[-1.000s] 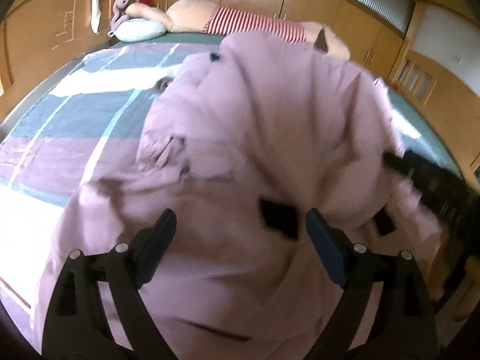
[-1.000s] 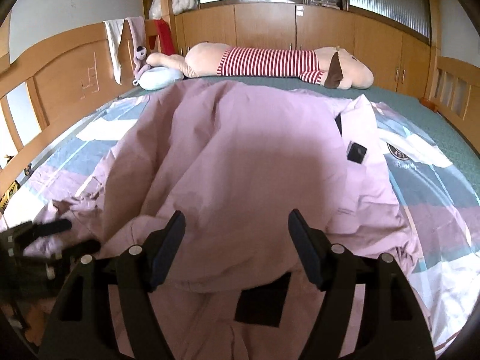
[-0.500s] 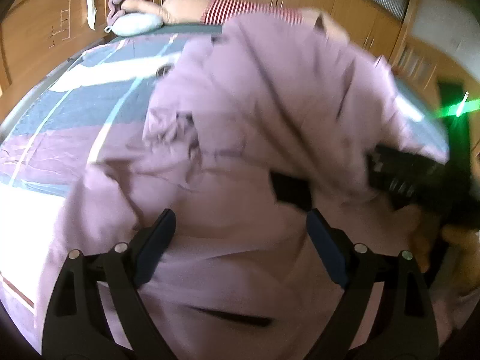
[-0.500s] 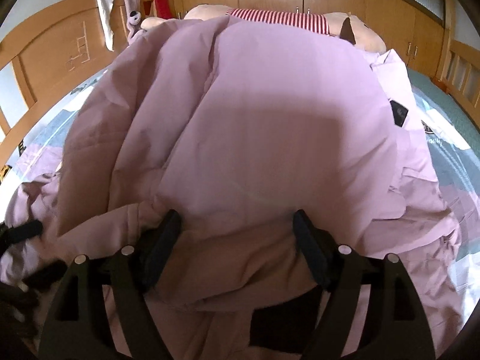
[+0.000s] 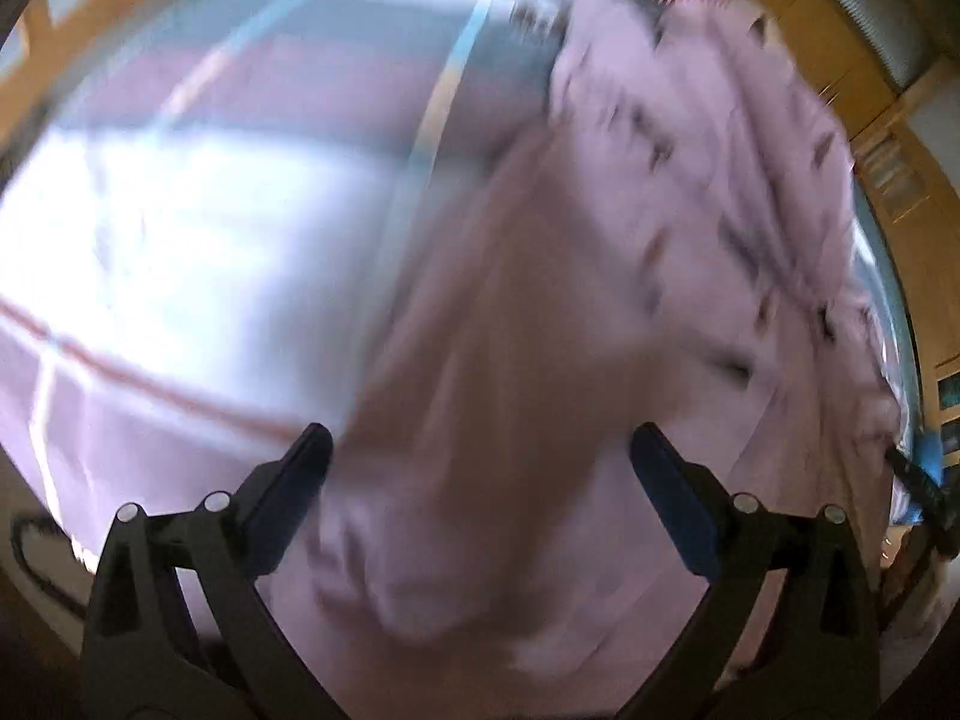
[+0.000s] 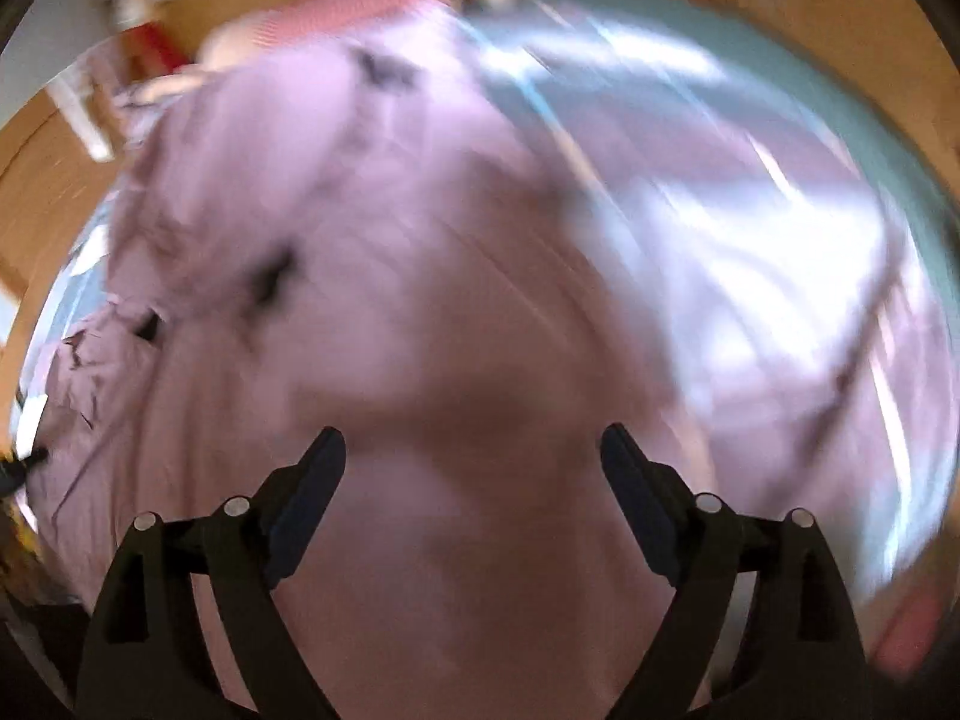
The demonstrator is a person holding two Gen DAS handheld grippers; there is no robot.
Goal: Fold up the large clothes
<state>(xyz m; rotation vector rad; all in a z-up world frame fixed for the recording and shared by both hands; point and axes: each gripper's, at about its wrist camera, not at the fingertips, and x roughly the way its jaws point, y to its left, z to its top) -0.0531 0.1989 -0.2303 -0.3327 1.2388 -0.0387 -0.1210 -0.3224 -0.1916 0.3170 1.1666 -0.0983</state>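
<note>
A large pale pink garment lies bunched on the bed, blurred by motion in both views. In the left wrist view it fills the centre and right, and my left gripper is open just above its near edge with fabric between the spread fingers. In the right wrist view the garment fills the centre and left, and my right gripper is open over its near part. Neither gripper is closed on the cloth. The other gripper shows dimly at the far right edge of the left wrist view.
The striped bedsheet lies bare left of the garment in the left wrist view and right of it in the right wrist view. A striped plush toy lies at the far end. Wooden bed rails and cupboards surround the bed.
Both cameras have swung fast and tilted, blurring the views. The left view now shows more bare sheet on the left, the right view more on the right. Both grippers stay open.
</note>
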